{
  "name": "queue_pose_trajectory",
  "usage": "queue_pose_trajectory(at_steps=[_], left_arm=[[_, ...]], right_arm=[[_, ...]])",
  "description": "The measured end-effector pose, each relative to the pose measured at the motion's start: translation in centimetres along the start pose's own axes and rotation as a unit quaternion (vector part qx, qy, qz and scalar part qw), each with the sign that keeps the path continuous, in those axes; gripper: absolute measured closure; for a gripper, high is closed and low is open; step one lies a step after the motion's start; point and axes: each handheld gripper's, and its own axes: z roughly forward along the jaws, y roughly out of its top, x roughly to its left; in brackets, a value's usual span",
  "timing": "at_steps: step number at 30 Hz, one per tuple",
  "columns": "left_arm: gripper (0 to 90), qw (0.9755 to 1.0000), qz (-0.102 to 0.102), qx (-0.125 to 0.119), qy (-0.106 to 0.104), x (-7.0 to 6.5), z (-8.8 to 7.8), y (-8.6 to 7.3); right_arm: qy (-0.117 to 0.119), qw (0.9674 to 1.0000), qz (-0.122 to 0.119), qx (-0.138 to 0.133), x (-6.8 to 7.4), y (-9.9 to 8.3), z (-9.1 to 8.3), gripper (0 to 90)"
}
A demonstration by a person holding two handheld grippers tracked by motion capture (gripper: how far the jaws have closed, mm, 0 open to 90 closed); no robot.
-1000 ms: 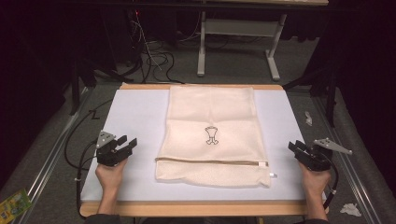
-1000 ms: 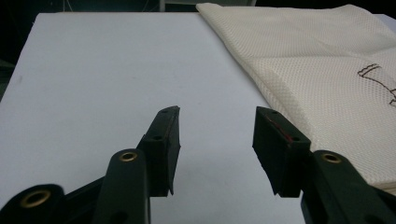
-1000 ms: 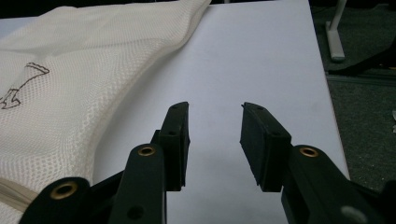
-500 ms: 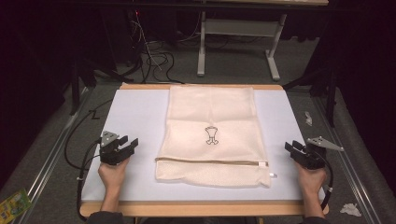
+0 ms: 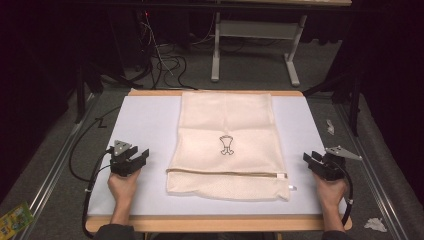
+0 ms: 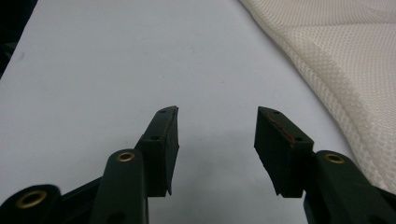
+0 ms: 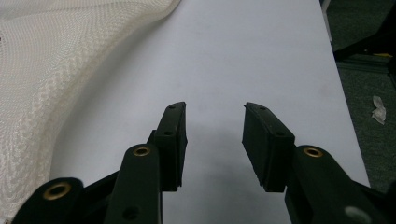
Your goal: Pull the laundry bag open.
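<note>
Cream mesh laundry bag (image 5: 227, 145) lies flat mid-bench, top at the far edge, zipper end toward the near edge. Left gripper (image 5: 142, 156) sits over the bench's near-left part, jaws apart, nothing between them. Right gripper (image 5: 309, 159) is by the right edge, jaws apart and empty. Both are well apart from the bag, over bare white bench (image 5: 145, 120).

White table mat (image 5: 150, 120), crumpled paper scraps (image 5: 374, 224) on floor, green packet (image 5: 15, 219), metal table legs (image 5: 252, 45)
</note>
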Motion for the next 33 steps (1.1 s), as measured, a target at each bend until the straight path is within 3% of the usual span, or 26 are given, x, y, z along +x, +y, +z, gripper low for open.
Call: queue_pose_trajectory(at_steps=[12,24,33], left_arm=[[49.6,0.9998,0.009,0.008,0.014,0.00,0.57,-0.26],[47.2,0.9996,0.020,0.010,0.016,-0.43,0.78,-0.49],[43.5,0.9993,0.034,0.006,0.012,-0.74,0.72,-0.66]], right_arm=[[-0.002,1.0000,-0.005,0.000,-0.01,-0.12,0.19,58.0],[-0.002,1.0000,-0.001,-0.002,0.10,-0.23,0.09,53.6],[-0.007,0.9999,-0.013,0.003,0.36,-0.27,0.18,50.3]])
